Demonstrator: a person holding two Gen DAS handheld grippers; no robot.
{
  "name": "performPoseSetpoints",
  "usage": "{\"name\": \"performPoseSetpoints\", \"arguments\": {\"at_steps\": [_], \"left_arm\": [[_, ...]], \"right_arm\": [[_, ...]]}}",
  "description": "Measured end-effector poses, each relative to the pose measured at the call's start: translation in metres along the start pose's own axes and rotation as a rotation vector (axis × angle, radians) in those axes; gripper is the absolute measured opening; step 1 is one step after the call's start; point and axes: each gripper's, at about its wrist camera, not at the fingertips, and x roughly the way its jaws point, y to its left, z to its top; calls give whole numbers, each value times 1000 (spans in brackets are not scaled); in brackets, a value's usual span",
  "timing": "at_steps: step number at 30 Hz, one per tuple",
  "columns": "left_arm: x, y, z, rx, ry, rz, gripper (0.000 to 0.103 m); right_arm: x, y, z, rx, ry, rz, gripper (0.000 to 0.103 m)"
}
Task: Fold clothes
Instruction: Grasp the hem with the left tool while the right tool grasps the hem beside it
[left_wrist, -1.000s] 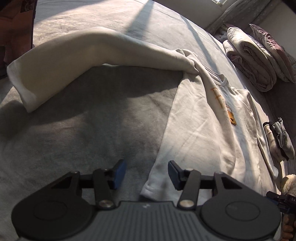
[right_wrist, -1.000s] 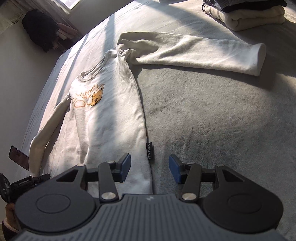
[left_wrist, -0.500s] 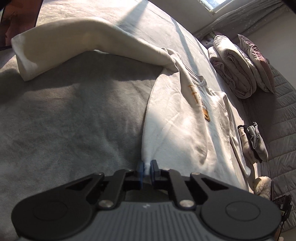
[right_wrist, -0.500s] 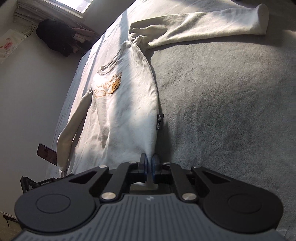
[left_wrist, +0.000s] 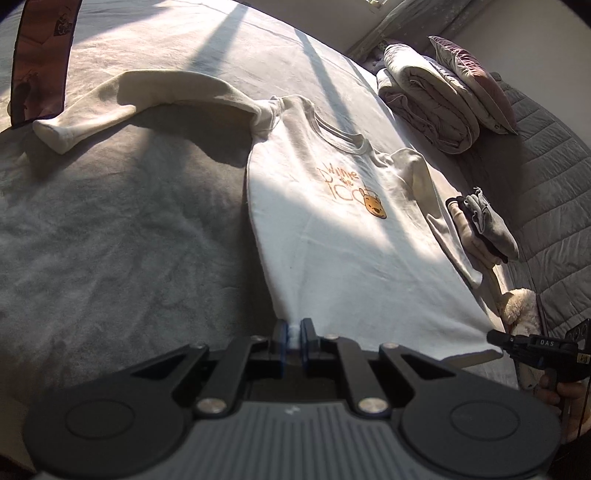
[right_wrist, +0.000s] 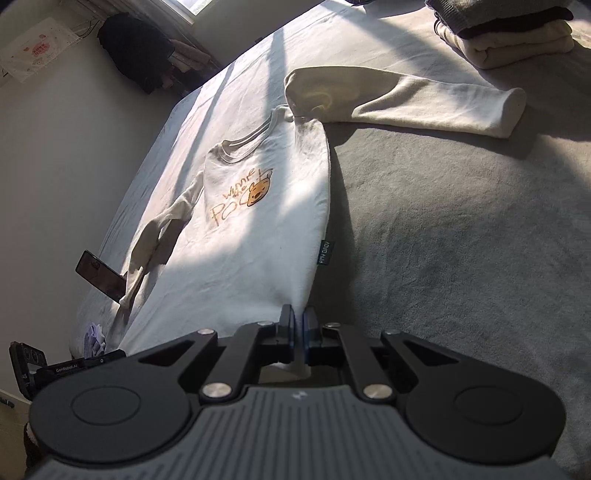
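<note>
A cream sweatshirt with an orange bear print lies front up on the grey bed. My left gripper is shut on its left hem corner, a tuft of cloth showing between the pads. One sleeve stretches out to the left. In the right wrist view the sweatshirt runs away from my right gripper, which is shut on the right hem corner below the seam label. The other sleeve reaches right. Each gripper shows at the edge of the other's view: right, left.
Folded quilts and a pillow sit at the head of the bed. A stack of folded clothes lies beyond the right sleeve, also seen as the stack. A phone rests at the left bed edge.
Both grippers went from open over the hem to shut on its corners. They then rose and drew back, pulling the shirt body taut and bringing more of it into view.
</note>
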Motion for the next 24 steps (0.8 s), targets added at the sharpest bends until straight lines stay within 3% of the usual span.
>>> {"name": "performPoseSetpoints", "arguments": {"at_steps": [10,14,18,20,24], "left_arm": [[4,2,-38,90,81,54,7],[19,14,-45,72,127,84,7],[25,25,-44,50,149,67,9],[22,25,-40,51,158,55,14],[15,22,-25,72,140,57,33]], "right_arm": [[3,-7,-40,-62,105,-79,6],[19,-10,-46,-72,160,-127,6],[31,-14,-44,-79,203,-155,6],[34,-15,-42,-76,222,-154,8],[30,-16,-29,-57,231,-147,16]]}}
